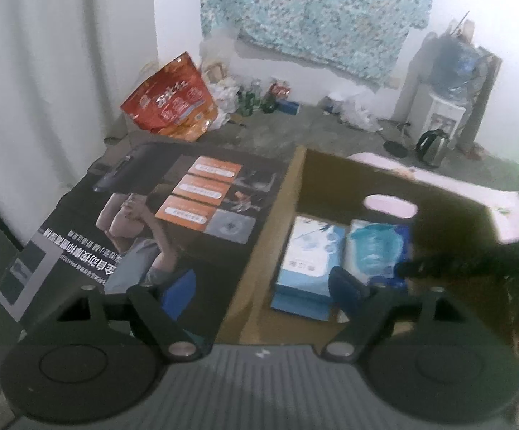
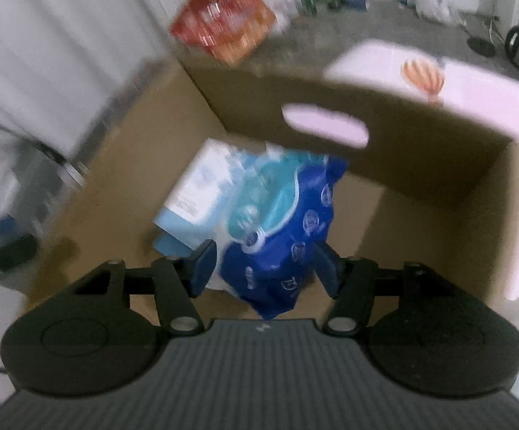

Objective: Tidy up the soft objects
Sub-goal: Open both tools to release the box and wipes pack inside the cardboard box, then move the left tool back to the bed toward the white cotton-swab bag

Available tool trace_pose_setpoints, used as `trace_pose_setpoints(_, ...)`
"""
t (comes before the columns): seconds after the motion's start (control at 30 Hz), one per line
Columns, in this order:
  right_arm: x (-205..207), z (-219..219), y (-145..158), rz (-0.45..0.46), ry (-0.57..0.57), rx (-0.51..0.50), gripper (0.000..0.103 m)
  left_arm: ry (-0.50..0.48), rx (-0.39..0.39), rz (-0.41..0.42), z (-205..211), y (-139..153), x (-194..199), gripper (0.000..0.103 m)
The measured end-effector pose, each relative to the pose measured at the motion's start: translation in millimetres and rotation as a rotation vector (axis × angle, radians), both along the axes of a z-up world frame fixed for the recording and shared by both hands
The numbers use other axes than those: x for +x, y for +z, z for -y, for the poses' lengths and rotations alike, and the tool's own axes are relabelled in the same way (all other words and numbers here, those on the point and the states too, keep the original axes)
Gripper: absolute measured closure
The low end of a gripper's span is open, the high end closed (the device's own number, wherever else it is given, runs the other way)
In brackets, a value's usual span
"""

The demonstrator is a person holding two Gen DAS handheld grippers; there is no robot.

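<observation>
An open cardboard box (image 2: 420, 150) holds a light blue and white tissue pack (image 2: 202, 186) on its floor. My right gripper (image 2: 264, 268) is inside the box, its fingers closed on a dark blue soft pack (image 2: 288, 229) that stands beside the light pack. In the left wrist view the box (image 1: 331, 179) shows the light pack (image 1: 309, 247) and the blue pack (image 1: 377, 247) side by side. My left gripper (image 1: 263, 294) is open and empty, straddling the box's left wall, with the right gripper reaching in from the right.
A printed box flap (image 1: 152, 215) lies left of the opening. A pink surface (image 2: 474, 89) lies behind the box. On the floor are a red bag (image 1: 173, 100), bottles (image 1: 252, 98), a kettle (image 1: 433, 147) and a water dispenser (image 1: 449, 82).
</observation>
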State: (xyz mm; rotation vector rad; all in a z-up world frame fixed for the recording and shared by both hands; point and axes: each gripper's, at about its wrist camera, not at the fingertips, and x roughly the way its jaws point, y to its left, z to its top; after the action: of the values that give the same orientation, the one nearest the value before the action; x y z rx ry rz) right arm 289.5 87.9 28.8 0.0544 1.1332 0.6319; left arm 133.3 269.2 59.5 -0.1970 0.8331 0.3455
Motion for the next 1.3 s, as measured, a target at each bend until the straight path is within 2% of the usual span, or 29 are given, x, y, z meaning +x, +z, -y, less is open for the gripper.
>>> trace_pose_setpoints(0.07,-6.1,22.3,25.3,0.028,-0.011,0.079,0.039,-0.027,-0.01,0.034,11.5,10.4,-9.2,0.017)
trace_pose_setpoints(0.13,-19.8,55.2,56.6,0.09,-0.02,0.151,0.028,-0.064,-0.011,0.074,24.7,20.6,-19.2,0.013)
trace_pose_setpoints(0.2,-38.9,96.3,85.4,0.168,-0.04,0.196,0.023,-0.112,0.002,0.12,44.9,31.1,-31.7,0.01)
trace_pose_setpoints(0.3,-67.0,162.2,113.4,0.258,-0.094,0.222,0.017,-0.181,0.012,0.167,76.4,41.5,-45.3,0.008)
trace_pose_setpoints(0.43,-105.3,253.5,124.4,0.316,-0.233,0.205,0.015,-0.306,-0.026,0.203,123.7,49.0,-59.6,0.008)
trace_pose_setpoints(0.47,-116.5,277.2,123.1,0.323,-0.275,0.198,0.015,-0.334,-0.031,0.202,134.9,49.4,-61.0,0.008)
trace_pose_setpoints(0.5,-138.2,319.7,117.5,0.33,-0.363,0.192,0.015,-0.365,-0.036,0.199,148.2,50.1,-62.0,0.008)
trace_pose_setpoints(0.53,-138.2,319.7,117.5,0.33,-0.363,0.192,0.015,-0.396,-0.039,0.195,161.4,50.7,-63.3,0.008)
trace_pose_setpoints(0.67,-186.0,390.8,92.3,0.331,-0.514,0.202,0.015,-0.504,-0.045,0.164,209.5,50.9,-60.6,0.008)
trace_pose_setpoints(0.7,-209.2,415.0,74.9,0.325,-0.562,0.206,0.015,-0.532,-0.052,0.155,222.6,50.3,-59.2,0.008)
trace_pose_setpoints(0.73,-209.2,415.0,74.9,0.325,-0.562,0.206,0.015,-0.555,-0.059,0.145,234.8,49.3,-58.4,0.008)
trace_pose_setpoints(0.87,-244.3,440.3,41.9,0.319,-0.61,0.224,0.015,-0.628,-0.103,0.107,284.2,40.5,-55.8,0.008)
trace_pose_setpoints(0.9,-257.9,440.9,25.0,0.325,-0.617,0.247,0.015,-0.643,-0.112,0.102,292.9,37.1,-56.0,0.008)
trace_pose_setpoints(0.93,-257.9,440.9,25.0,0.325,-0.617,0.247,0.015,-0.663,-0.116,0.093,304.0,33.2,-53.1,0.008)
trace_pose_setpoints(1.03,-265.1,444.7,6.1,0.327,-0.629,0.262,0.015,-0.687,-0.101,0.062,335.8,22.0,-40.6,0.008)
trace_pose_setpoints(1.13,-266.0,446.0,-8.3,0.348,-0.635,0.227,0.015,-0.694,-0.1,0.039,357.2,12.2,-26.2,0.008)
trace_pose_setpoints(1.3,-263.8,454.6,-15.9,0.379,-0.641,0.169,0.015,-0.715,-0.036,0.027,391.3,0.1,-1.8,0.01)
